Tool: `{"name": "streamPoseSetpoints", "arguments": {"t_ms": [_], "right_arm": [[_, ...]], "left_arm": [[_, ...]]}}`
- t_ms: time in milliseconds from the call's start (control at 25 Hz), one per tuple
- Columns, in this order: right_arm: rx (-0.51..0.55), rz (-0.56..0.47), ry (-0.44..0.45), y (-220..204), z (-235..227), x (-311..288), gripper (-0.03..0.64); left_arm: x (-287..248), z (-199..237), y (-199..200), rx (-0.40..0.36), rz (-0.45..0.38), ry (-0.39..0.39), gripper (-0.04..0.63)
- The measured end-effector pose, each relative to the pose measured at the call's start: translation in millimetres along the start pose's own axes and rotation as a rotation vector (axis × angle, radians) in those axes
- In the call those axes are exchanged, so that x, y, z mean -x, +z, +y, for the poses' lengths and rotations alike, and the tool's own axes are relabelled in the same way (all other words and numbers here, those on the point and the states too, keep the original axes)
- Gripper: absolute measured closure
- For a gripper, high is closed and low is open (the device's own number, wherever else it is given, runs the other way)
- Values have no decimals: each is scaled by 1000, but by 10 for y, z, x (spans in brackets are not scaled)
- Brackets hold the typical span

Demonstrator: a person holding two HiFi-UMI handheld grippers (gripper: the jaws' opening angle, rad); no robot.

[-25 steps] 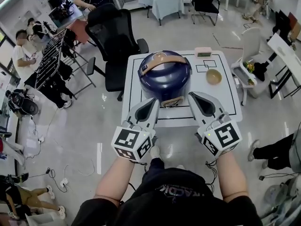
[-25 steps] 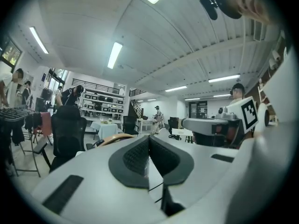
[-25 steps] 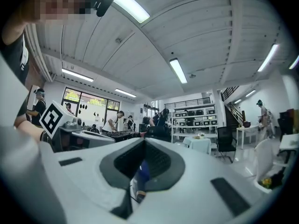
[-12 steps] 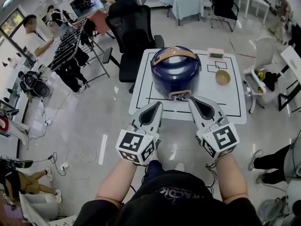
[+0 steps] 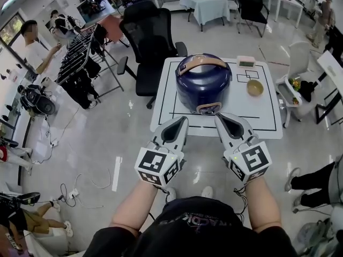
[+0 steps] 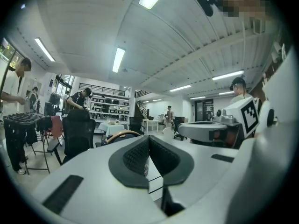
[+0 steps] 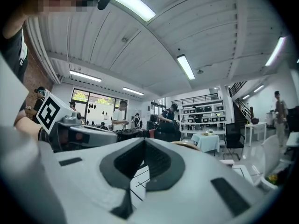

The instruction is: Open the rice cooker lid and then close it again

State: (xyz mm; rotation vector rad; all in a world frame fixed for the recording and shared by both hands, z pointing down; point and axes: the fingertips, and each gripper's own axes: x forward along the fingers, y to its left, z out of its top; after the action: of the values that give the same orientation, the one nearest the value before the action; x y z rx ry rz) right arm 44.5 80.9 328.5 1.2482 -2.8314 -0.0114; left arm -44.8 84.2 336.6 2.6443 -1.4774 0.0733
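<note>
As jaws meet, left gripper (image 5: 180, 120) and right gripper (image 5: 220, 116) point at rice cooker (image 5: 203, 85).

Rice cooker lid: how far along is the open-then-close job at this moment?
Done: nothing that shows. The lid sits down on the blue rice cooker. In hand: nothing. The left tongs and right tongs are both shut and empty, short of the cooker on the white table. Left: apparently everything, opening and closing, though a shut lid could equally mean the job is over.
</note>
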Motion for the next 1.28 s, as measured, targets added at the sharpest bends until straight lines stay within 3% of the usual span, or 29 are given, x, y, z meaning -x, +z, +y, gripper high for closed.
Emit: {"name": "streamPoseSetpoints", "arguments": {"t_ms": [640,1280], "right_arm": [[-2,7,-125,91,518,-271,617],[5,-3,-146,139,660,-315,617]], "left_arm": [[305,424,76,-10,1,-134,592],[450,489,130,-33,1,-158,592]]}}
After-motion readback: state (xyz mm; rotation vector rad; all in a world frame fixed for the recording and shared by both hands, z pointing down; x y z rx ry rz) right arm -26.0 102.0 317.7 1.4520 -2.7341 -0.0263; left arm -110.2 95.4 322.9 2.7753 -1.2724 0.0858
